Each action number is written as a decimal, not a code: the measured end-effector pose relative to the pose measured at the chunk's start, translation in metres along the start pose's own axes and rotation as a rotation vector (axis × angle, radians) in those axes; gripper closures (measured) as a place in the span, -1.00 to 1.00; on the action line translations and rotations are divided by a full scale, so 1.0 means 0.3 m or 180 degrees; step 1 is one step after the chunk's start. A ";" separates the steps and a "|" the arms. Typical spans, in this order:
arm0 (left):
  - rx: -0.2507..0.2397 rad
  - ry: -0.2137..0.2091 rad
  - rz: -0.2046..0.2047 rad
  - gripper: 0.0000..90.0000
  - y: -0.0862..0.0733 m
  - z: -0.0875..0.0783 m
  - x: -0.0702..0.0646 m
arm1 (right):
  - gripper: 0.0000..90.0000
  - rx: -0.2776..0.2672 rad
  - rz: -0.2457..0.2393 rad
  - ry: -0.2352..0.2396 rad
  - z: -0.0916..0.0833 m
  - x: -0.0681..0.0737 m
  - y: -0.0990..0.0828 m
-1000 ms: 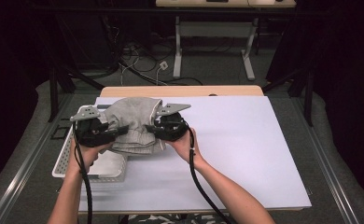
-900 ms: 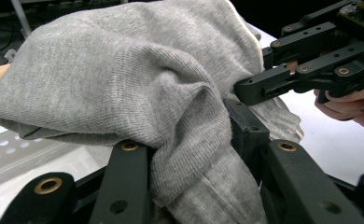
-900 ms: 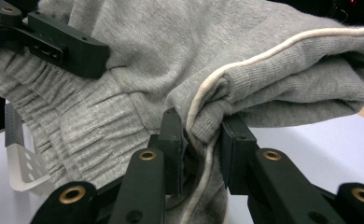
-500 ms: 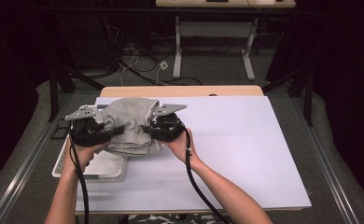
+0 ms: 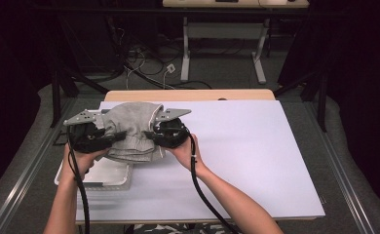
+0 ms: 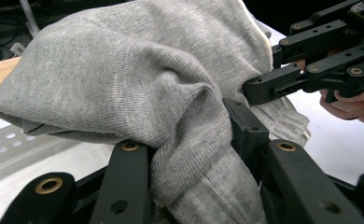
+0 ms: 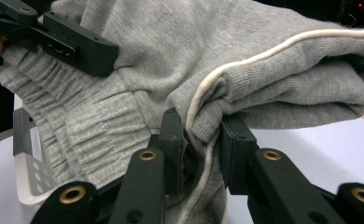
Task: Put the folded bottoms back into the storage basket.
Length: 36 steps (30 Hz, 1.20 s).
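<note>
A: From the high view, where is everything?

B: A grey knit garment point(image 5: 129, 129) hangs bunched between the two claws, at the left part of the white worktop point(image 5: 237, 161). Its lower folds seem to rest on the worktop and over the far edge of a white perforated tray point(image 5: 107, 178) at the left edge. The left claw point(image 5: 111, 136) holds its left side, the right claw point(image 5: 151, 135) its right side.

A: And the left gripper view?

B: The left claw point(image 6: 189, 158) is closed down on a thick gather of the garment point(image 6: 138, 79), cloth filling the gap between its jaws. The other claw point(image 6: 264, 88) comes in from the right and bites the far side of the same cloth, with a hand point(image 6: 353, 102) behind it.

A: The right gripper view?

B: The right claw point(image 7: 201, 140) is nearly closed, pinching a hem trimmed with white piping point(image 7: 245, 60). A gathered, elastic-looking band point(image 7: 68, 121) shows to the left, where the other claw point(image 7: 91, 56) grips. A corner of the tray point(image 7: 31, 177) sits below.

A: How will it handle?

B: I judge it soft and light, quite limp, so it will sag and fold wherever unsupported. It is not fragile, and the knit should not slip. The piped hem and the gathered band look the firmest places to hold.
</note>
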State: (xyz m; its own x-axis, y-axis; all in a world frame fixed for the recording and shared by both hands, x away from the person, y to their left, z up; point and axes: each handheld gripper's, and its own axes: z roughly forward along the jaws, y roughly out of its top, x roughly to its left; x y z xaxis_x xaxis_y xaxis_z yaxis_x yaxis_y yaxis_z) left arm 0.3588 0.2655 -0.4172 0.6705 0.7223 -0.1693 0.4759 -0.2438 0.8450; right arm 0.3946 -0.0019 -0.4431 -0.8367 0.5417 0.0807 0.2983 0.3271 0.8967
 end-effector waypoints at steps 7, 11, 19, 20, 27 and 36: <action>0.0024 0.0068 -0.0003 0.46 0.000 -0.021 0.010 | 0.62 -0.0002 0.0018 0.0040 0.026 0.014 0.005; 0.0045 0.0125 -0.0021 0.47 -0.002 -0.031 0.019 | 0.62 -0.0016 0.0042 0.0059 0.039 0.023 0.007; 0.0053 0.0179 -0.0065 0.49 -0.005 -0.053 0.033 | 0.62 -0.0019 0.0046 0.0090 0.062 0.042 0.016; 0.0047 0.0181 -0.0064 0.49 -0.005 -0.055 0.035 | 0.62 -0.0023 0.0043 0.0093 0.064 0.043 0.017; 0.0044 0.0221 -0.0085 0.49 -0.010 -0.073 0.050 | 0.62 -0.0043 0.0079 0.0111 0.083 0.055 0.025; 0.0071 0.0274 -0.0085 0.50 -0.013 -0.088 0.060 | 0.62 -0.0051 0.0112 0.0121 0.111 0.068 0.026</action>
State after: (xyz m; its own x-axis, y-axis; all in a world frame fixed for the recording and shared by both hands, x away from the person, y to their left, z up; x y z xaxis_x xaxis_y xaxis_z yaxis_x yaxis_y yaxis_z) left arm 0.3541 0.2965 -0.4101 0.6064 0.7815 -0.1466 0.5063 -0.2373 0.8291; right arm 0.3950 0.0374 -0.4490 -0.8428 0.5226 0.1284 0.3206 0.2959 0.8998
